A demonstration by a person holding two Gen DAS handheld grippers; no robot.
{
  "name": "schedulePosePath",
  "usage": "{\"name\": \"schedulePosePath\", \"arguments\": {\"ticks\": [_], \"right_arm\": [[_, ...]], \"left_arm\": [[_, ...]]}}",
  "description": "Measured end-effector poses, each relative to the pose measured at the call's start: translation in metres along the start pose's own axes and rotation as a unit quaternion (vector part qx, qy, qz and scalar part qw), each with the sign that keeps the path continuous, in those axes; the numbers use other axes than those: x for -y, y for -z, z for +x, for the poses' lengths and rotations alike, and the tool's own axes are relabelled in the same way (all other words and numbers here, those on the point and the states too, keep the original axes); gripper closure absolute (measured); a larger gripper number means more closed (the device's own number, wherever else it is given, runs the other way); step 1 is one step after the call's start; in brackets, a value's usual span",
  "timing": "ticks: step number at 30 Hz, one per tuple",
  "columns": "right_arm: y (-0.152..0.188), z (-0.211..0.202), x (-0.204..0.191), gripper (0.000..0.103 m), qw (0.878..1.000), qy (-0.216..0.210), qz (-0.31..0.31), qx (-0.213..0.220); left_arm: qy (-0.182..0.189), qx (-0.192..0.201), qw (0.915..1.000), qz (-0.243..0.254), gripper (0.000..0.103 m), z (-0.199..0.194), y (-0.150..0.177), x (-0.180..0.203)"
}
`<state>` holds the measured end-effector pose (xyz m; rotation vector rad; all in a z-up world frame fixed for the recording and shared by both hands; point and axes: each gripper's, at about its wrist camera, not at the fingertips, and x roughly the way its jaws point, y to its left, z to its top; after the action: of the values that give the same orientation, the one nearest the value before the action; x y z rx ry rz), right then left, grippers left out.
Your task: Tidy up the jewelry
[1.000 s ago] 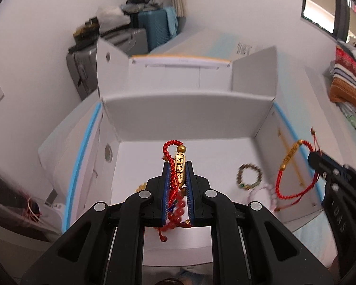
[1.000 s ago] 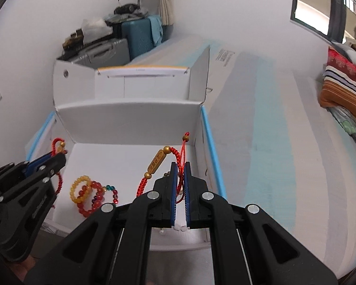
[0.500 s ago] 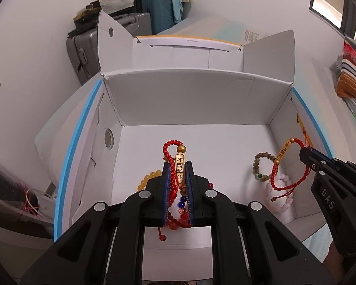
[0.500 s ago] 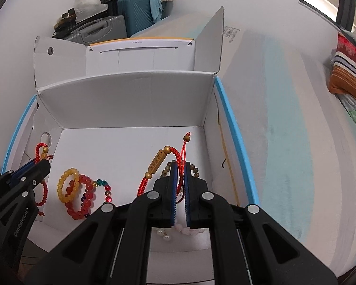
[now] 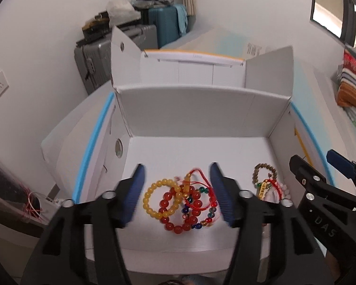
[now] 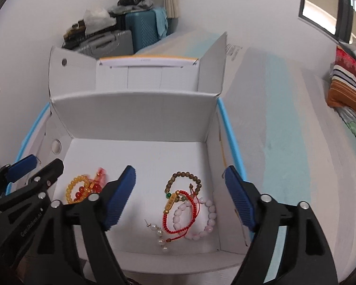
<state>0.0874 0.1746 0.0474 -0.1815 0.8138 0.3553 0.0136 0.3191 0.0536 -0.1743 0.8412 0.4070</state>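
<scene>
Lying on the floor of the white cardboard box [image 6: 135,116], the jewelry sits in two heaps. On the left are a yellow bead bracelet [image 5: 159,198], a red bead bracelet [image 5: 178,210] and a red cord bracelet with a gold bar [image 5: 197,190], blurred as if just dropping. On the right, a second red cord bracelet [image 6: 178,213] lies across a brown bead bracelet [image 6: 184,181] and a pink bead bracelet [image 6: 201,220], with a pearl earring [image 6: 157,234] just beside them.

Both tongs hang above their heaps. The left gripper [image 5: 178,192] and right gripper [image 6: 180,199] are both opening, with nothing pressed between the pads. This looks like the release step, both cord bracelets let go into the box.

Next, I judge, both need to lift clear without snagging cord, then seek any remaining pieces; none shows outside the box.

Upright flaps [image 6: 213,64] stand at the far side. Suitcases [image 5: 121,57] line the far wall and a striped cushion [image 6: 346,87] lies far right, well apart from the work.
</scene>
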Motion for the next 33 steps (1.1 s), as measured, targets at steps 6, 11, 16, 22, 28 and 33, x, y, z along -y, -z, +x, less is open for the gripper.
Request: {"name": "schedulePosePath", "arguments": {"ticks": [6, 11, 16, 22, 28, 33], "right_arm": [[0.024, -0.030, 0.012, 0.009, 1.000, 0.001, 0.006, 0.028], [0.058, -0.050, 0.030, 0.008, 0.998, 0.020, 0.025, 0.046], [0.069, -0.075, 0.033, 0.008, 0.998, 0.022, 0.015, 0.049], [0.087, -0.091, 0.035, 0.008, 0.999, 0.007, 0.029, 0.045], [0.086, -0.090, 0.027, 0.008, 0.999, 0.005, 0.018, 0.042], [0.079, -0.089, 0.027, 0.008, 0.999, 0.011, 0.022, 0.043]], "left_arm": [[0.001, 0.030, 0.9995, -0.008, 0.025, -0.025, 0.012, -0.007], [0.000, 0.052, 0.9986, -0.013, 0.008, -0.047, 0.028, -0.011], [0.000, 0.068, 0.9977, -0.008, 0.006, -0.066, 0.046, -0.010], [-0.005, 0.076, 0.9971, -0.002, 0.006, -0.085, 0.070, -0.009], [-0.005, 0.082, 0.9966, 0.005, 0.006, -0.090, 0.079, -0.005], [-0.006, 0.072, 0.9974, 0.003, 0.006, -0.085, 0.078, -0.004]]}}
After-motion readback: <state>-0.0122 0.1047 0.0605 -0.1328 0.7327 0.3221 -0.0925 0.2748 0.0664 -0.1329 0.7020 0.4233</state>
